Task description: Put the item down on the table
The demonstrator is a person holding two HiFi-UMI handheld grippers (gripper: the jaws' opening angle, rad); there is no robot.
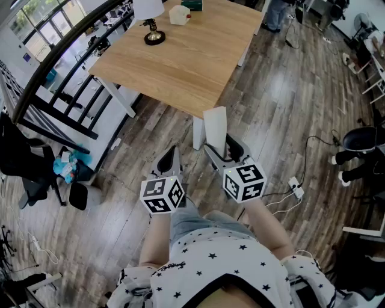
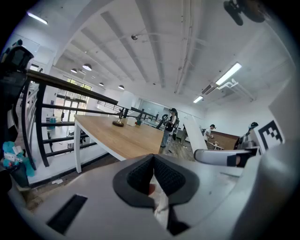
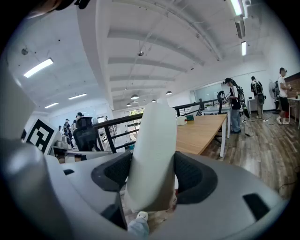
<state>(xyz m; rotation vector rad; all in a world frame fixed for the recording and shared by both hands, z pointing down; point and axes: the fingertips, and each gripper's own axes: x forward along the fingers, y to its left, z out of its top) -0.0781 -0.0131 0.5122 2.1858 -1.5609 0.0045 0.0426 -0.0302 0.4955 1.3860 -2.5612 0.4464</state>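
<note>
A tall white item [image 1: 215, 127] [image 3: 153, 150] stands upright between the jaws of my right gripper [image 1: 224, 150] [image 3: 151, 180], and both dark pads press on its sides. Gripper and item hang above the wooden floor, just short of the near corner of the light wooden table [image 1: 180, 60] [image 3: 199, 131]. To its left my left gripper [image 1: 171, 161] [image 2: 153, 177] is at about the same height, its pads together and holding nothing. In the left gripper view the table [image 2: 126, 138] lies ahead and to the left.
At the table's far end stand a lamp [image 1: 153, 24] and a small white box [image 1: 179, 14]. A black railing [image 1: 54, 72] runs along the left, with a dark chair [image 1: 27, 162] below it. Cables and a power strip [image 1: 295, 187] lie on the floor at right. People stand far off [image 3: 233, 104].
</note>
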